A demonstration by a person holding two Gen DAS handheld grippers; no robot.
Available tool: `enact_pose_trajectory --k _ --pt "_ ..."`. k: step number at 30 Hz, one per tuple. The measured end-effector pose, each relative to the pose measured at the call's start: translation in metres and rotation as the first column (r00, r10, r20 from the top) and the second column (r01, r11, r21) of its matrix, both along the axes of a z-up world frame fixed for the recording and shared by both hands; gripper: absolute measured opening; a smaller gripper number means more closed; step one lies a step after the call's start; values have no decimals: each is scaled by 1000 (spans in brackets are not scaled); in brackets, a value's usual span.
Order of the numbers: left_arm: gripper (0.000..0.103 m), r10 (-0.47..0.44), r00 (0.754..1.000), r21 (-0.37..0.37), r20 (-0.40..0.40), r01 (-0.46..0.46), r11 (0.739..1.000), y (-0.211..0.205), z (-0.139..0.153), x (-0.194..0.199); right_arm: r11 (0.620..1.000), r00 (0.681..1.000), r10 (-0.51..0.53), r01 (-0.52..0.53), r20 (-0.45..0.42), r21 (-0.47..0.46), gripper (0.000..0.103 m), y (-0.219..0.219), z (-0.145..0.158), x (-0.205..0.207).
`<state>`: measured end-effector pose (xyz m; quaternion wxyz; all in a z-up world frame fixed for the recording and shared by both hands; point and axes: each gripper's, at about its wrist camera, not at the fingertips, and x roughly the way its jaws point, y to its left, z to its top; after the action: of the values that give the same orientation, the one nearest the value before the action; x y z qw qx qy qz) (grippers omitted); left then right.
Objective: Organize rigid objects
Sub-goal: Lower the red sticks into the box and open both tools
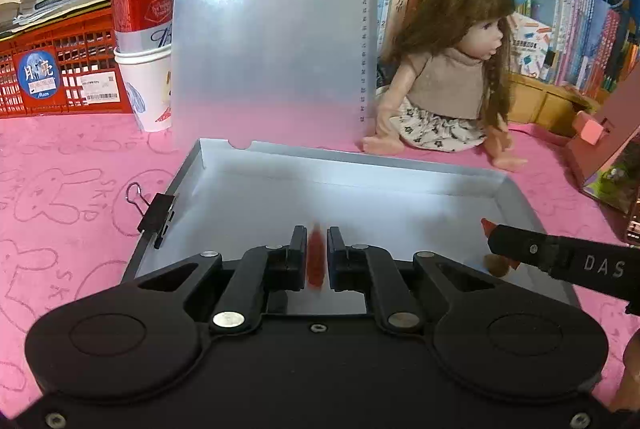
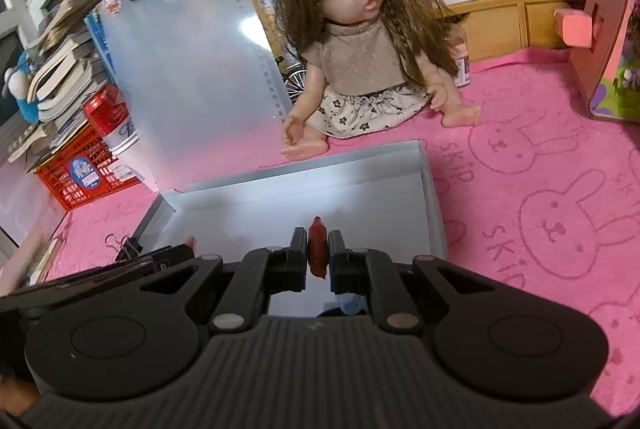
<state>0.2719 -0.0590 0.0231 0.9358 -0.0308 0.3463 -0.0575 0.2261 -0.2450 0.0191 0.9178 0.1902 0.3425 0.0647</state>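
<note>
Both grippers hang over the open grey box [image 1: 516,205], which lies on the pink surface [image 1: 72,189]. The left gripper [image 1: 316,249] has its fingers clamped on a red piece [image 1: 315,261], blurred here. The right gripper [image 2: 318,249] is clamped on another red piece [image 2: 317,247]. A doll [image 2: 360,41] sits at 12 o'clock from the box, a black clip [image 1: 156,219] at its 9 o'clock edge, and a can [image 1: 142,5] in a cup [image 1: 146,85] at 11 o'clock.

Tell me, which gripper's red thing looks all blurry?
The left gripper's red piece. It's smeared and fuzzy between the fingers. The right gripper's red piece looks sharp, with a clear pointed tip. Both hang over the open grey box.
</note>
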Motion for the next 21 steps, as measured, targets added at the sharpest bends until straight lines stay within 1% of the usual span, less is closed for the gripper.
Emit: enact_pose_trajectory --k 2,9,18,21 --pt "10 1 1000 10 -4 -1 1000 -1 -3 4 1000 1000 -3 3 -11 6 14 0 -3 4" --pt "10 6 1000 32 -22 -5 999 -2 -14 11 1000 1000 -8 7 -28 -23 14 4 -12 14" --pt "11 -10 1000 52 -17 11 999 -6 -18 10 999 999 -13 11 -37 -52 14 7 -20 18" --pt "12 -10 1000 54 -18 11 999 -8 -19 10 998 1000 -8 6 -28 -65 17 9 -18 18"
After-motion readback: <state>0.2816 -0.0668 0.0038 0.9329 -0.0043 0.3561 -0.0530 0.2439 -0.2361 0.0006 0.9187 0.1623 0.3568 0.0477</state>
